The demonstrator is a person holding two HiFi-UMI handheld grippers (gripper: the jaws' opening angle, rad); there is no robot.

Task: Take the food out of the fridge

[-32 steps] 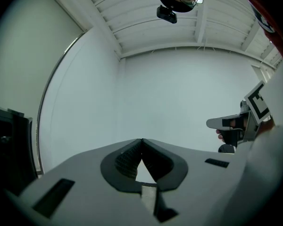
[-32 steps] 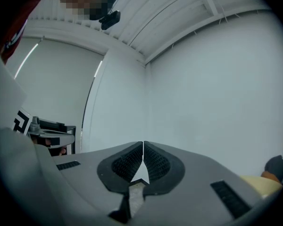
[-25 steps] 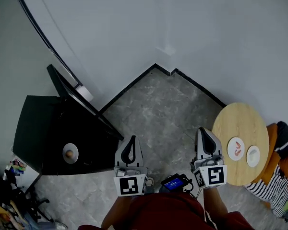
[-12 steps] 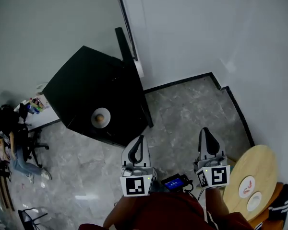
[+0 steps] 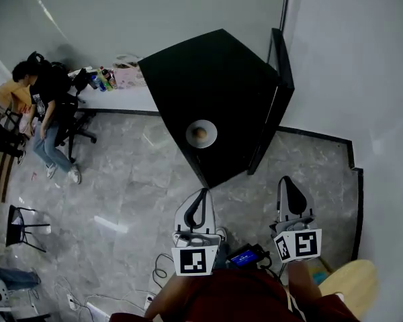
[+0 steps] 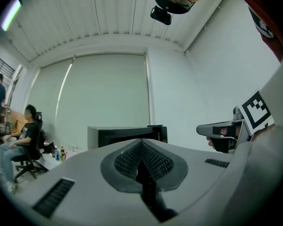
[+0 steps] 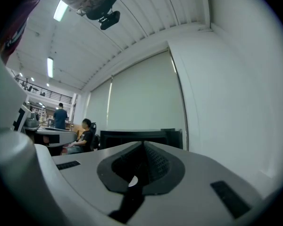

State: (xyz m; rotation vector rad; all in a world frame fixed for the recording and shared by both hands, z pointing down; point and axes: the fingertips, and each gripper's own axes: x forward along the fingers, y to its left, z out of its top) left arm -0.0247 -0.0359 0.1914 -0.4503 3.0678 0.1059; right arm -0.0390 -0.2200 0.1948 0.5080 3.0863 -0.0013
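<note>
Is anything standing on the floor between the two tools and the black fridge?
Nothing visible. Only bare grey floor lies between the left tool, the right tool and the fridge. Both tools are shut.

Black fridge [image 5: 221, 79], door [image 5: 272, 106] open; round brown food [image 5: 199, 133] in white dish [image 5: 191, 139] on top.

Fridge [image 5: 218, 86] swung ahead; round table [image 5: 354, 282] nearly gone.
</note>
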